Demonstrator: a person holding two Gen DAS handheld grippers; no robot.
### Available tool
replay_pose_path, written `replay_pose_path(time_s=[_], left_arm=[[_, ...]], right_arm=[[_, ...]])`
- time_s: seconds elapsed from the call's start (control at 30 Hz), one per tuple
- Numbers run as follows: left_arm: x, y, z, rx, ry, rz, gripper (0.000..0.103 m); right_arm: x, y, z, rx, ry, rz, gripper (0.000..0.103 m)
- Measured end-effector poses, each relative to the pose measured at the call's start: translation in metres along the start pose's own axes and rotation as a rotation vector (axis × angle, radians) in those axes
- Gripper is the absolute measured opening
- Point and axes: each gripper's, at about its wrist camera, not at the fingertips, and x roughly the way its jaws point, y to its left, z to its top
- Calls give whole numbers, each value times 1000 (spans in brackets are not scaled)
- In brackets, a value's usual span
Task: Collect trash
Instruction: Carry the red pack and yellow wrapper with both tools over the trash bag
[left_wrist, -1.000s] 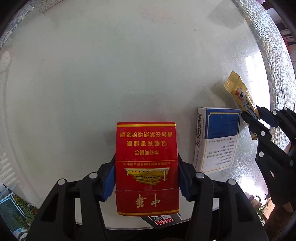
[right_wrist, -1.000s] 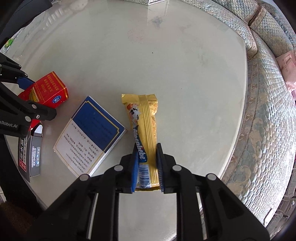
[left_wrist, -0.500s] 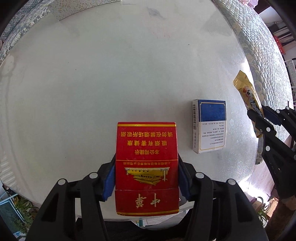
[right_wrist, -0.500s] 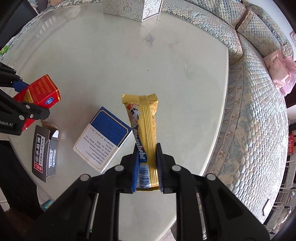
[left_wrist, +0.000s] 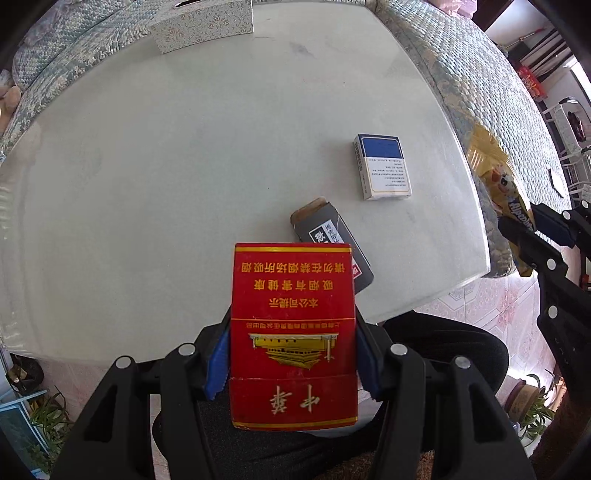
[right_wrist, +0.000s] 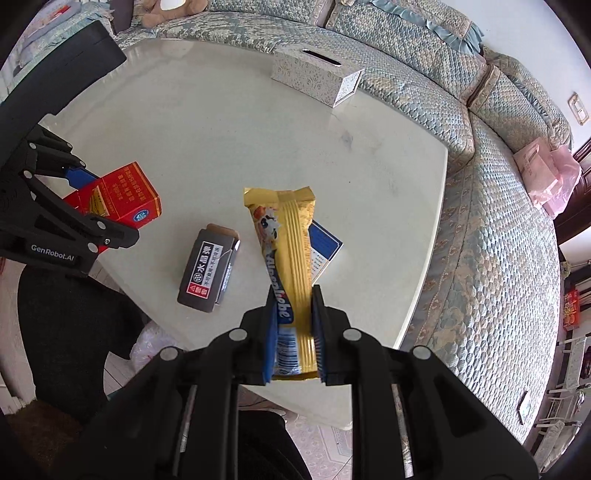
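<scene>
**Both grippers raised with trash in hand**

A patterned blue-green sofa (right_wrist: 498, 229) curves around the far side of the pale bench (left_wrist: 184, 147). A white patterned tissue box (right_wrist: 314, 79) sits at the bench's far edge, near the sofa.

The left gripper (left_wrist: 291, 354) is clenched on a red cigarette pack (left_wrist: 293, 332), its blue pads pressing the pack's two sides and holding it up in the air above the near edge of the bench. The right gripper (right_wrist: 293, 328) is clenched on the lower end of a yellow snack wrapper (right_wrist: 288, 251), which stands up from the pads, clear of the bench.

Two items lie flat on the bench: a blue-and-white box (left_wrist: 384, 166) further in, and a dark grey carton (right_wrist: 208, 269) with one end flap open, close to the near edge. They lie near each other but do not touch.
</scene>
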Motion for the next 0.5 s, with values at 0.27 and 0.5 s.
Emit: replay_pose_path(time_s=[0.27,0.5], left_arm=[[-7,-5,-80,25,-17,21,54],[2,-15,-135,57,-91,20,54]], right_arm=[[-27,65,-44,-46,-29,31,17],[-30,109,-84,-72,-35,42,17]])
